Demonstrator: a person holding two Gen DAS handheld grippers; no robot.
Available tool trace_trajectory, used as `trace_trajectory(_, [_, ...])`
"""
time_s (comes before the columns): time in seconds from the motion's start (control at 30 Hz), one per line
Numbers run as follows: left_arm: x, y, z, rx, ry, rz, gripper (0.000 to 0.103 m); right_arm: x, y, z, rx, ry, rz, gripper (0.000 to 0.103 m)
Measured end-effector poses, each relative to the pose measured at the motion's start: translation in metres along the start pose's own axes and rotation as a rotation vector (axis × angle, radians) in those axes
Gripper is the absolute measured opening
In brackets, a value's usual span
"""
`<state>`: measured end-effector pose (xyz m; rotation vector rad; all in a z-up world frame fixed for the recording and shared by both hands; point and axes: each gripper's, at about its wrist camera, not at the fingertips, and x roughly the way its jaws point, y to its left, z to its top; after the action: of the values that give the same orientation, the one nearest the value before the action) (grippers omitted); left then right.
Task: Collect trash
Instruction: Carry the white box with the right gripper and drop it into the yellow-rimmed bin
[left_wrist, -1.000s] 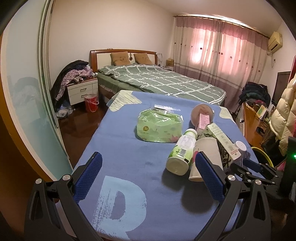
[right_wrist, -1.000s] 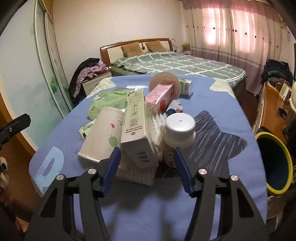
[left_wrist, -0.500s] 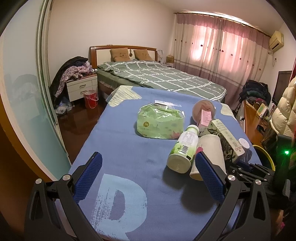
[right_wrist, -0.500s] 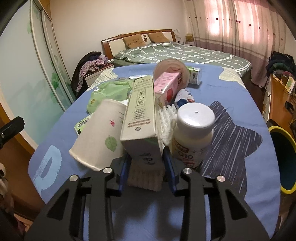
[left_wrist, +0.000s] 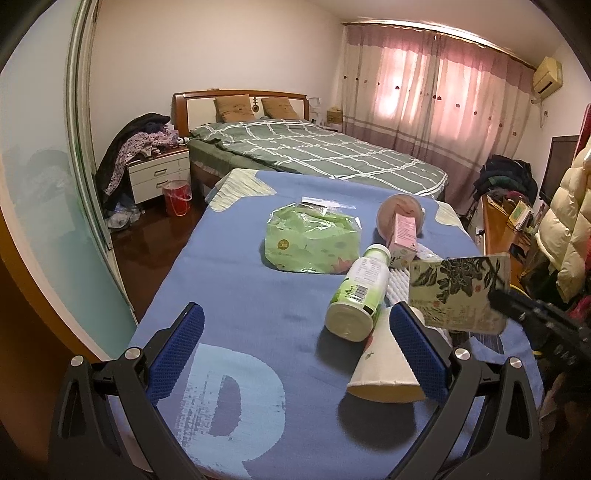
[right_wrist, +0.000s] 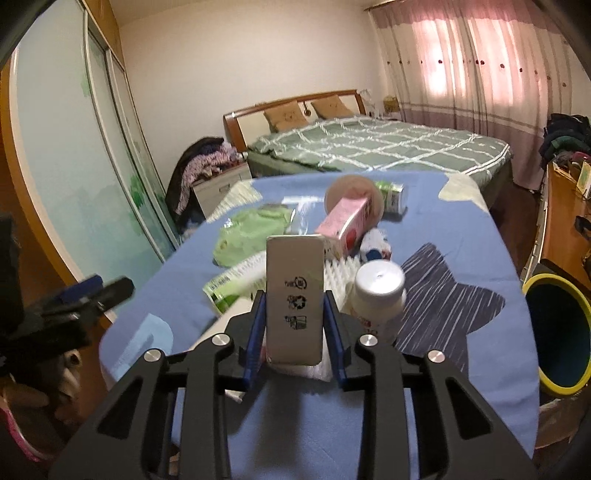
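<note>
A bench (left_wrist: 236, 280) covered in a blue cloth stands at the foot of a bed, with a small heap of rubbish toward its right edge. The right tongs (right_wrist: 295, 325) have just been closing, and their blue pads now press both sides of a tall tea carton (right_wrist: 294, 299), which the left camera shows lifted clear of the cloth beyond the bench's right edge. The left tongs (left_wrist: 295, 350) hang wide open over the near edge, holding nothing. A black bin with a yellow rim (right_wrist: 554, 332) stands on the floor just past the bench's right edge; nothing can be seen inside it, so the collecting seems barely begun. Still on the cloth are a green tissue pack (left_wrist: 312, 240) near the middle, a green-labelled bottle (left_wrist: 358, 295) lying on its side, a paper cup (left_wrist: 384, 369) tipped over at the near right, a pink carton (right_wrist: 347, 225), a white-capped bottle (right_wrist: 378, 299) standing upright, and a small green carton (right_wrist: 391, 195) toward the far edge. By this look, one item is in hand and at least six remain.
</note>
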<state>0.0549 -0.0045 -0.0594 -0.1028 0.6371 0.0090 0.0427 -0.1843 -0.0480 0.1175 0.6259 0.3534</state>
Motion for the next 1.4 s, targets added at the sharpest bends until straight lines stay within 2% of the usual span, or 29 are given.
trace_trajectory(0.27, [0.002,-0.011,-0.004,0.024,0.013,-0.023,0.099,-0.032,-0.013,0.014,0.037,-0.082,-0.009,0.029])
trace_trajectory(0.57, [0.007,-0.026,-0.009,0.051,0.033,-0.052,0.099,-0.056,-0.032,0.021,0.084,-0.116,-0.009,0.029])
trace_trajectory(0.87, [0.016,-0.052,-0.015,0.107,0.065,-0.095,0.099,-0.087,-0.062,0.023,0.140,-0.186,-0.073,0.029])
trace_trajectory(1.0, [0.021,-0.063,-0.018,0.130,0.079,-0.107,0.099,-0.087,-0.068,0.021,0.143,-0.180,-0.076,0.029])
trace_trajectory(1.2, [0.026,-0.072,-0.017,0.150,0.088,-0.109,0.099,-0.057,-0.056,0.008,0.081,-0.080,-0.080,0.029])
trace_trajectory(1.27, [0.027,-0.073,-0.017,0.152,0.093,-0.110,0.099,-0.049,-0.059,0.004,0.096,-0.051,-0.074,0.029])
trace_trajectory(1.4, [0.031,-0.077,-0.020,0.158,0.110,-0.121,0.099,-0.060,-0.069,0.004,0.124,-0.084,-0.078,0.029])
